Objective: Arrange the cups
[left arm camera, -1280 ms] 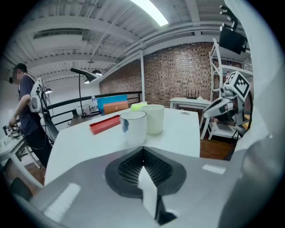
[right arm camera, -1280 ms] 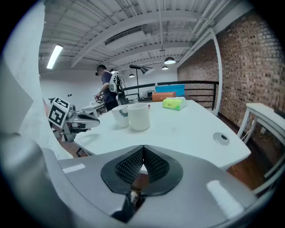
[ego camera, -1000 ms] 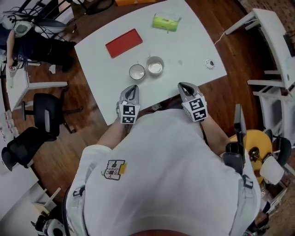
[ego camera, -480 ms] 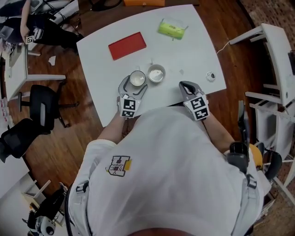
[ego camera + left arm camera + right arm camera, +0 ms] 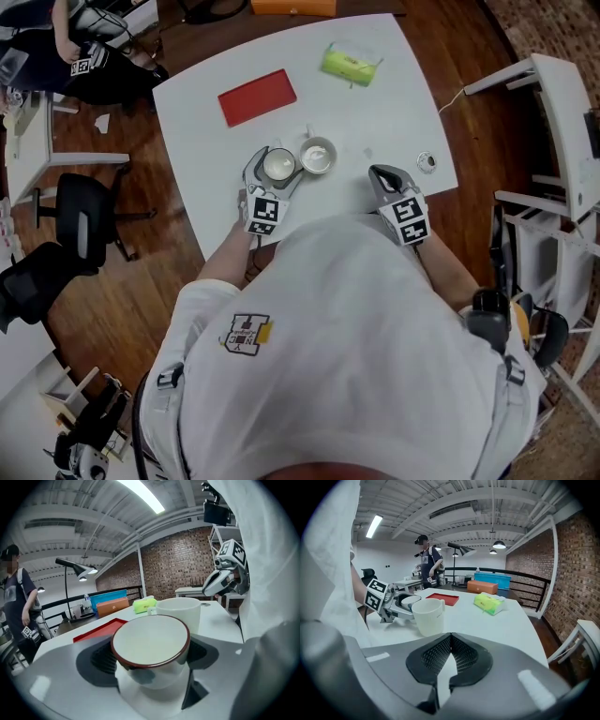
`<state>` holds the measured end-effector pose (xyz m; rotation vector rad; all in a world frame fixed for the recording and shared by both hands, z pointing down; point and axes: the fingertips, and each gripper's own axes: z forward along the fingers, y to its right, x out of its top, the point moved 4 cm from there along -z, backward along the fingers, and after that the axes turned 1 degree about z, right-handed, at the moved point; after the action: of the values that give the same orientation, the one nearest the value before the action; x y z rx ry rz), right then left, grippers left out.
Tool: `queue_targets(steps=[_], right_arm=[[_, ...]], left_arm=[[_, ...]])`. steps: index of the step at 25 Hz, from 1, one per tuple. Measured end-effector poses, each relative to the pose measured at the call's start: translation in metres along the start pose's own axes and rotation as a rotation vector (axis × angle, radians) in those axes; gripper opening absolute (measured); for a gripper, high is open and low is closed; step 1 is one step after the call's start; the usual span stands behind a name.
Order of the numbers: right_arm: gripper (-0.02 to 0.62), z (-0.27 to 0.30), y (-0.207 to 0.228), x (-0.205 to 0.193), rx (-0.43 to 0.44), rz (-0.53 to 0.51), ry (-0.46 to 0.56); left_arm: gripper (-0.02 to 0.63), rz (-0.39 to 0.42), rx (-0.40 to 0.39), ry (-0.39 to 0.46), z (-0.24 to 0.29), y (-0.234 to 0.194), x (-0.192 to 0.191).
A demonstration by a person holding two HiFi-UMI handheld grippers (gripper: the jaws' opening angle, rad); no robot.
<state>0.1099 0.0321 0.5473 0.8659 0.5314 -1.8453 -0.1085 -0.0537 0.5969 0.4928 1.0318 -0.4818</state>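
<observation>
A white cup with a dark red rim (image 5: pixel 279 165) stands on the white table (image 5: pixel 394 103) near its front edge. My left gripper (image 5: pixel 278 167) is around it. The jaws are opening, one on each side of the cup, and the pads look clear of its wall. In the left gripper view the cup (image 5: pixel 150 644) fills the gap. Just behind it stands a plain white mug (image 5: pixel 180 611), to the right of the cup in the head view (image 5: pixel 318 156). My right gripper (image 5: pixel 382 173) is shut and empty, to the right of the mug (image 5: pixel 427 616).
A red tray (image 5: pixel 257 97) lies at the back left of the table and a green tissue pack (image 5: pixel 349 66) at the back right. A small round object (image 5: pixel 427 161) sits near the right edge. Black office chairs (image 5: pixel 80 220) stand left and white furniture (image 5: pixel 562 103) right.
My left gripper moved forward to the red-rimmed cup and its jaws went from shut to wide apart around it. The right gripper edged forward, still shut.
</observation>
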Motion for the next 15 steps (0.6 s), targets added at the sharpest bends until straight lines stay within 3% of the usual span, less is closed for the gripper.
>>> queue_targets(steps=[8, 15], right_arm=[[0.000, 0.004, -0.008, 0.000, 0.023, -0.005, -0.010], [0.000, 0.005, -0.008, 0.002, 0.008, 0.011, -0.005]], left_arm=[[0.417, -0.110, 0.134, 0.014, -0.017, -0.030, 0.003], [0.417, -0.101, 0.227, 0.054, -0.009, -0.106, 0.025]])
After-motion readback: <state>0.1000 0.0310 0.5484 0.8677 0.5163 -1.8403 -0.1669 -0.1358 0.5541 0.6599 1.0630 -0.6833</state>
